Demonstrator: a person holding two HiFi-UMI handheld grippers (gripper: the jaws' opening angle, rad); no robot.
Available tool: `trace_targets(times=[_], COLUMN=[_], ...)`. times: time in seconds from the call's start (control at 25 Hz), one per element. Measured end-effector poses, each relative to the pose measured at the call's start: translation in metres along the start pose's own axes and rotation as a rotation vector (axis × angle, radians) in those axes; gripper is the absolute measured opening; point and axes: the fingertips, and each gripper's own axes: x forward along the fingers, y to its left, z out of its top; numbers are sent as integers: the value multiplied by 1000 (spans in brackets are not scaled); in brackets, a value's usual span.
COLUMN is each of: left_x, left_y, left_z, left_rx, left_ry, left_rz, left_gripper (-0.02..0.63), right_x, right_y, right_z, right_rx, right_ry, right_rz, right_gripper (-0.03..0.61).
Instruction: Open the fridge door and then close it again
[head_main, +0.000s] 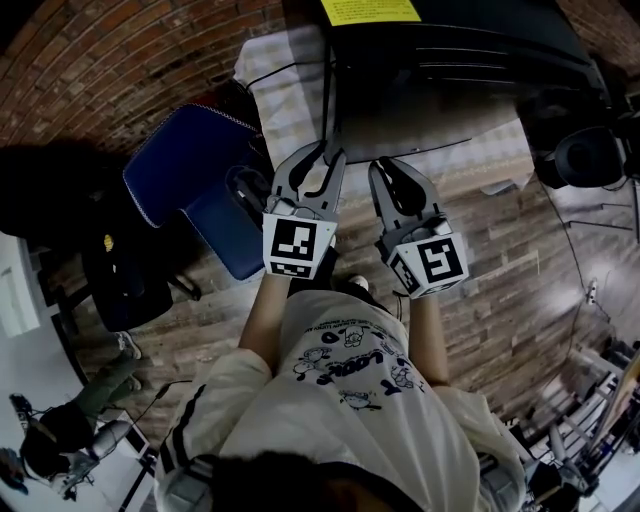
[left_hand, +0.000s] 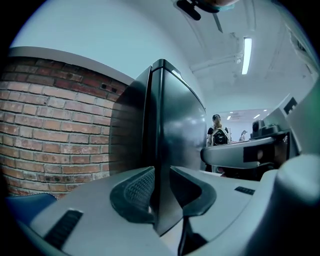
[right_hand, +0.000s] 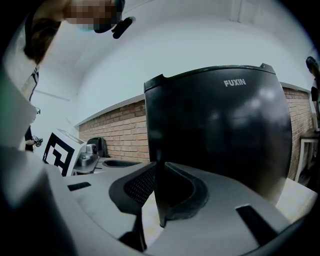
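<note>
Plainly, FUXIN lettering (right_hand: 234, 82) on black fridge (right_hand: 220, 145)

fridge (head_main: 450, 90): top cut by frame | far person (left_hand: 218, 131): too small f/ detail

Head view downward; gripper views toward fridge (right_hand: 215, 135)

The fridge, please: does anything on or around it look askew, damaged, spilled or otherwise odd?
Nothing stands out. The fridge stands upright by the brick wall, its black shell without visible dents or spills, and the left tool is closed on the fridge door at its edge.
</note>
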Motion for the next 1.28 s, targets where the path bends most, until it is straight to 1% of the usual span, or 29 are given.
trace_targets(times=[0.24,0.36,0.64,1.28], left_x=[-10,-14,-21,-34], left_y=[-12,-17,-30,-48], left_z=[8,12,19,27], left_rx=[6,10,15,31], left_ry=[-19,-27,-40,-59], left_rz=[13,20,30,40], left_gripper=[107,106,106,106], right_x=[-10,-14,-25,-41], right_y=[-1,-1,-1,3], right_z=[6,5,7,5], right_rx=[4,-5,24,35], right_ry=[-17,-14,-36,-48], right_rz=[-36,-40,-62,-77], right_gripper=[57,52,52,52])
